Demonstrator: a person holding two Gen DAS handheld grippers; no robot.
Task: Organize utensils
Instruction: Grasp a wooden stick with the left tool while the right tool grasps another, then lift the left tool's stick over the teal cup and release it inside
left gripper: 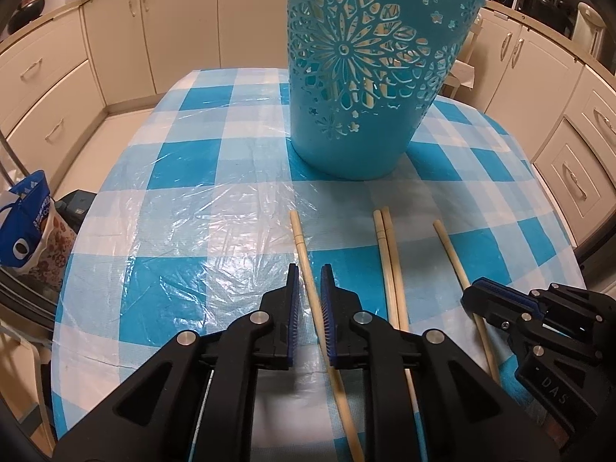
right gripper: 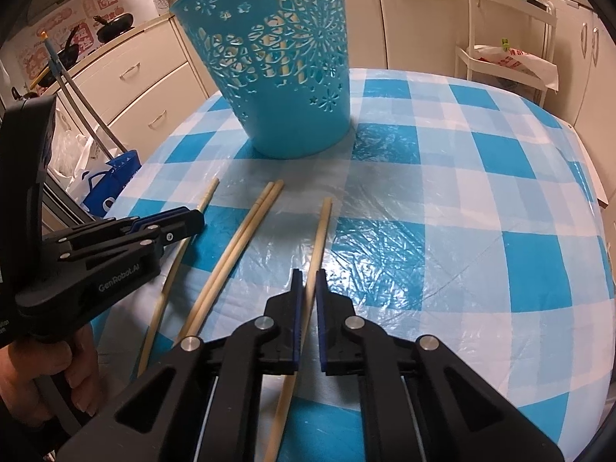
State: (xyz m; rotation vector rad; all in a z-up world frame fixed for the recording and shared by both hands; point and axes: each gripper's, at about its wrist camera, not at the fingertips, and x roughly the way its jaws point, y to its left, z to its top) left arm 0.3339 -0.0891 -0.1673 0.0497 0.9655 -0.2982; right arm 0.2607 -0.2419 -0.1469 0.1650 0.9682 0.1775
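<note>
Now four chopsticks lie on the counter [left gripper: 215, 208], which has a blue and white checked cloth under clear plastic, and a blue basket [left gripper: 358, 77] with cut-out flower patterns stands behind them, near the far edge. Through its holes some light sticks are visible inside. The left claw [left gripper: 309, 281] is narrow and closed on the leftmost chopstick [left gripper: 302, 246], which runs between its two blue pads. The right claw [right gripper: 307, 285] is also narrow and holds the rightmost chopstick [right gripper: 322, 223] in the same way. Between these two, a pair of chopsticks [right gripper: 246, 231] lies side by side, touching each other, with no claw on them. All four point toward the basket but stay apart from it. In the right wrist view a hand [right gripper: 57, 377] grips the handle of the left tool. Cream cabinets [left gripper: 115, 38] stand around the counter.
</note>
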